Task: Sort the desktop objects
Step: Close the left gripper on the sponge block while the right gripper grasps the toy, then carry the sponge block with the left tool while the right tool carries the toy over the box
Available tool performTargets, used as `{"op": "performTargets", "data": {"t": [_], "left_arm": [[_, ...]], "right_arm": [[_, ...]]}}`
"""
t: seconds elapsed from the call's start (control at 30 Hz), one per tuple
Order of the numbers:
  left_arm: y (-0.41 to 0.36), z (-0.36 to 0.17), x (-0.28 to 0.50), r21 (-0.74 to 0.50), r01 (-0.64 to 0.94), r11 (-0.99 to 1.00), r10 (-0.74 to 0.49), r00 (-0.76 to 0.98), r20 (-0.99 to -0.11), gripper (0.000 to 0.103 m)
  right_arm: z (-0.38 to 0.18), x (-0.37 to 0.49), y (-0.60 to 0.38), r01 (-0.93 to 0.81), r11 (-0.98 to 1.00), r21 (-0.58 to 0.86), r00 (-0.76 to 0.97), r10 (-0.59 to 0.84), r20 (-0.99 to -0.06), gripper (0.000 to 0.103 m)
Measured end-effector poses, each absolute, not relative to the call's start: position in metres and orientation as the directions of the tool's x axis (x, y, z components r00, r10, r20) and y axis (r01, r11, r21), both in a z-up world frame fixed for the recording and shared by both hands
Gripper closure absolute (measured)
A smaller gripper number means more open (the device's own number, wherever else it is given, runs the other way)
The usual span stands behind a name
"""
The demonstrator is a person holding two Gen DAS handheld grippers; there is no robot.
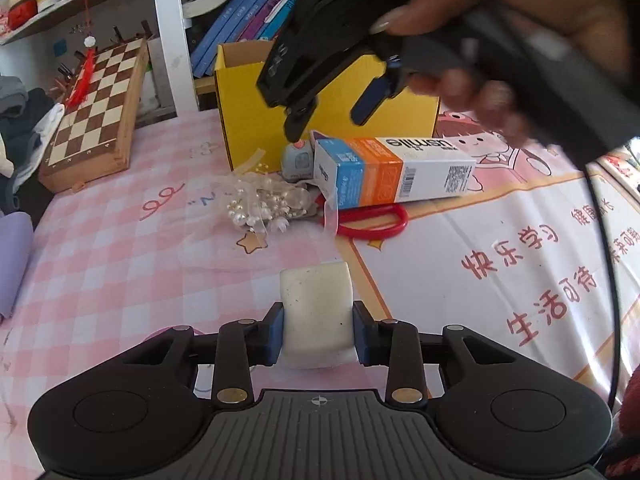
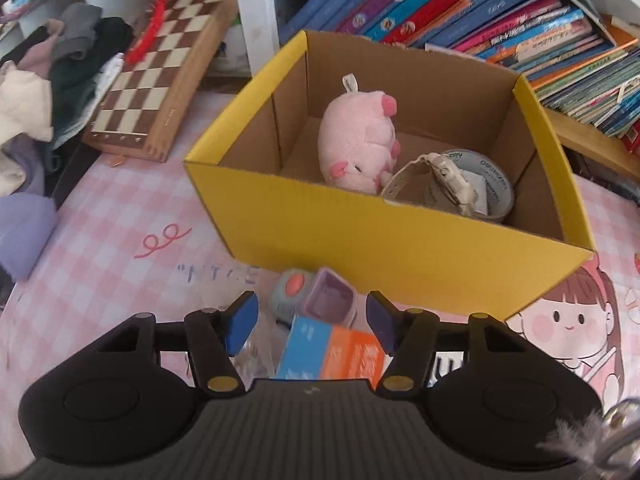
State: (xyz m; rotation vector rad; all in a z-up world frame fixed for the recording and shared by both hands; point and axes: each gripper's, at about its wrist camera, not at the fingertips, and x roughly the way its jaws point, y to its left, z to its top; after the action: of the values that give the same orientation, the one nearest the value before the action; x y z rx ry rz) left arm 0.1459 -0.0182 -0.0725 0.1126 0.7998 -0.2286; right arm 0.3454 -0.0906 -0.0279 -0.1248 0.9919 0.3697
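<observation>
My left gripper (image 1: 318,332) is shut on a white eraser block (image 1: 316,304) and holds it above the pink checked tablecloth. My right gripper (image 2: 312,320) is open and empty, hovering over a blue-orange-white carton (image 2: 332,354) that lies on its side in front of the yellow box (image 2: 400,248). The right gripper also shows in the left wrist view (image 1: 332,116), above the carton (image 1: 392,170). The box holds a pink plush pig (image 2: 356,146), a white watch (image 2: 444,184) and a tape roll (image 2: 496,192).
Near the carton lie a small grey timer with an orange button (image 2: 290,294), a lilac cube (image 2: 332,300), a bag of pearl beads (image 1: 260,204) and red-handled scissors (image 1: 372,220). A chessboard (image 1: 96,112) leans at the left. Books (image 2: 500,12) stand behind the box.
</observation>
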Motion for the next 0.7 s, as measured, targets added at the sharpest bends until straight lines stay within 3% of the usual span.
{"op": "performTargets", "data": {"t": [0.7], "left_arm": [[-0.004,-0.065,0.137,0.003,0.227,0.974,-0.157,0.682,-0.714,0.070]], "right_arm": [[-0.070,0.377,-0.080,-0.295,0.952,0.080,0.412,0.203,-0.889,0.042]]}}
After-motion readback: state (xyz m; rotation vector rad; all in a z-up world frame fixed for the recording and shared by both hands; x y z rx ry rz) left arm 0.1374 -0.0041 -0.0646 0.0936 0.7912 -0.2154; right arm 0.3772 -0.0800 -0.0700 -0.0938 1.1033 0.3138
